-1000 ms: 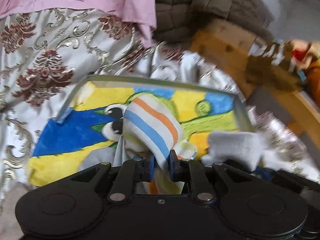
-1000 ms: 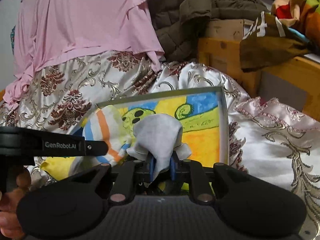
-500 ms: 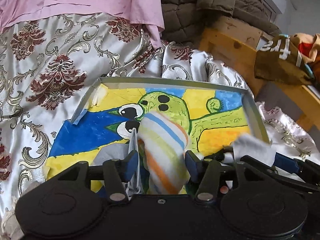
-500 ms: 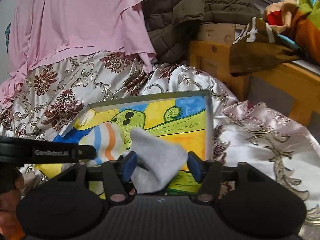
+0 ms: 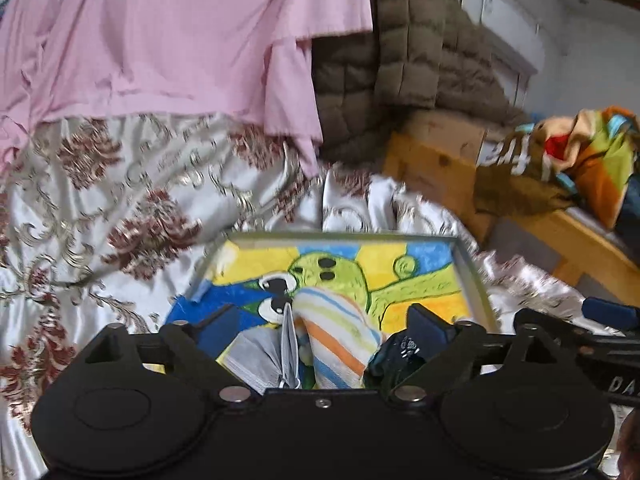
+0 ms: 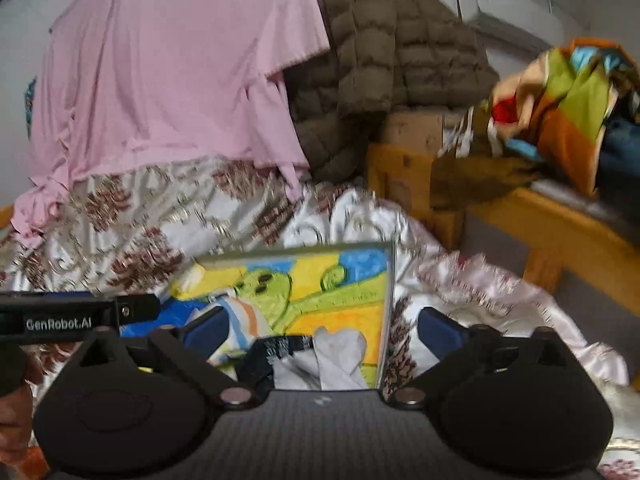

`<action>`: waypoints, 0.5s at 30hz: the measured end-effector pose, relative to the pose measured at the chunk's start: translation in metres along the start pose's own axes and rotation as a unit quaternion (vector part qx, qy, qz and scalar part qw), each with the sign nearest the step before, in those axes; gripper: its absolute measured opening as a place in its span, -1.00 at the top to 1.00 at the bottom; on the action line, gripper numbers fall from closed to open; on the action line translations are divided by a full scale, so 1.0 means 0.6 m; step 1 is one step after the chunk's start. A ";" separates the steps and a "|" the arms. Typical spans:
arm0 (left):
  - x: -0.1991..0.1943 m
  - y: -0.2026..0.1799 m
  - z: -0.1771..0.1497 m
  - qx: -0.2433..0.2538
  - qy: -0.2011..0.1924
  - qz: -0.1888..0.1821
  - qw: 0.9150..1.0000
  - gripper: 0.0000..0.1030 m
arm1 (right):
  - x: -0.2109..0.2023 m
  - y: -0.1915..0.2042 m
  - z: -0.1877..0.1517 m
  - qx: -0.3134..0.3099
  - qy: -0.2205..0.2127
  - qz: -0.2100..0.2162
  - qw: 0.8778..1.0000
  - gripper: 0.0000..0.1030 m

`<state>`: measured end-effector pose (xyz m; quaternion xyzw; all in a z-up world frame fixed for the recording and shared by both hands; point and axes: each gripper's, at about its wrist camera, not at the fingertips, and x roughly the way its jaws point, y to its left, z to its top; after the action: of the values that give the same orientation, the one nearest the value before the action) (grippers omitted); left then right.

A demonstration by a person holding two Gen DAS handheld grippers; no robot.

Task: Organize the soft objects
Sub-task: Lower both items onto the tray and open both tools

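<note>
Striped sock (image 5: 340, 336), lengthwise toward tray's (image 5: 474, 276) far rim

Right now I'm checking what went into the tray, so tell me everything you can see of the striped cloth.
The striped cloth is a soft, towel-like piece, off-white with orange, blue and pale yellow stripes. It lies bunched and folded in the painted tray, over the green cartoon figure, resting against a grey folded cloth on one side and a dark item on the other. The left gripper has just been opening; its jaws stand wide around the cloth without pressing it.
</note>
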<state>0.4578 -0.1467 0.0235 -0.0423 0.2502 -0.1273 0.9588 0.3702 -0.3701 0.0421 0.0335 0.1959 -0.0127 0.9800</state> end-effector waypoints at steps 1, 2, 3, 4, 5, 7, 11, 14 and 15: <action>-0.017 0.002 -0.002 -0.004 -0.010 0.001 1.000 -0.90 | -0.016 0.005 0.004 -0.005 -0.008 0.001 1.000 -0.99; -0.034 0.004 -0.003 -0.008 -0.018 0.001 1.000 -0.93 | -0.031 0.009 0.007 -0.009 -0.015 -0.002 1.000 -0.99; -0.051 0.007 -0.004 -0.013 -0.026 -0.001 1.000 -0.94 | -0.047 0.013 0.009 -0.012 -0.025 -0.007 1.000 -0.99; -0.070 0.011 -0.005 -0.019 -0.035 -0.004 0.999 -0.97 | -0.064 0.018 0.009 -0.016 -0.032 -0.011 0.999 -0.99; -0.089 0.015 -0.007 -0.025 -0.044 -0.005 0.999 -0.98 | -0.079 0.023 0.010 -0.019 -0.037 -0.013 0.999 -0.99; -0.122 0.023 -0.010 -0.034 -0.057 -0.006 0.998 -0.98 | -0.107 0.033 0.012 -0.023 -0.042 -0.017 0.999 -0.99; -0.189 0.039 -0.017 -0.046 -0.074 -0.008 0.996 -0.98 | -0.161 0.056 0.009 -0.030 -0.052 -0.012 0.998 -0.99; -0.233 0.049 -0.026 -0.045 -0.079 -0.010 0.996 -0.98 | -0.200 0.075 0.003 -0.039 -0.063 -0.005 0.997 -1.00; -0.247 0.053 -0.029 -0.044 -0.079 -0.010 0.996 -0.98 | -0.215 0.083 0.000 -0.046 -0.067 -0.001 0.997 -0.99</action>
<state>0.3313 -0.0772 0.0730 -0.0968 0.1788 -0.1225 0.9714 0.2531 -0.3189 0.0950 -0.0130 0.1301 -0.0071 0.9914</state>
